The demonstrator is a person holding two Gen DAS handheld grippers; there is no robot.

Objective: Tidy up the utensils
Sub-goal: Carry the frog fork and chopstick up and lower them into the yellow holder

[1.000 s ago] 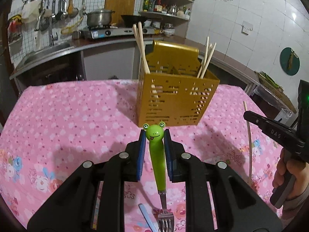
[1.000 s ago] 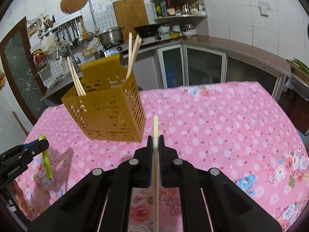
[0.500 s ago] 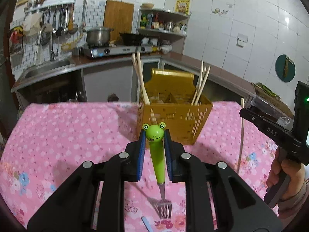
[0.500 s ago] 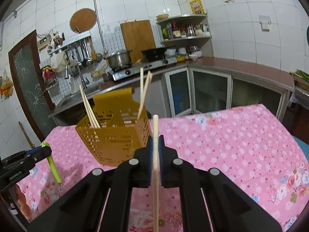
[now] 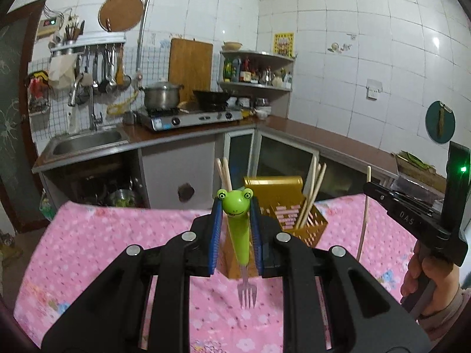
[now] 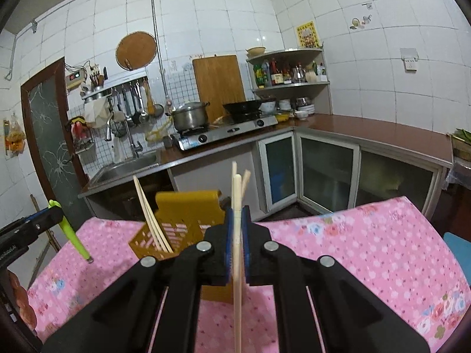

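My left gripper (image 5: pixel 235 229) is shut on a green frog-handled fork (image 5: pixel 238 229), tines hanging down above the pink flowered tablecloth (image 5: pixel 97 250). Behind it stands the golden perforated utensil holder (image 5: pixel 297 217) with several chopsticks (image 5: pixel 315 194) upright in it. My right gripper (image 6: pixel 237 235) is shut on a single pale chopstick (image 6: pixel 237 259), held upright. In the right wrist view the holder (image 6: pixel 182 220) sits just behind and left of the jaws. The right gripper (image 5: pixel 371 188) shows at the right edge of the left wrist view, and the fork (image 6: pixel 70 232) at the left of the right wrist view.
A person's hand (image 5: pixel 426 279) holds the right gripper's handle. Beyond the table run a kitchen counter with a sink (image 5: pixel 85 141), a gas stove with a pot (image 5: pixel 162 97), a wok, glass-fronted cabinets (image 6: pixel 326 170) and a corner shelf of bottles.
Both grippers rose with their loads and tilted up toward level; the holder and table dropped lower in both views, and more of the kitchen wall shows. Both grips are unchanged.
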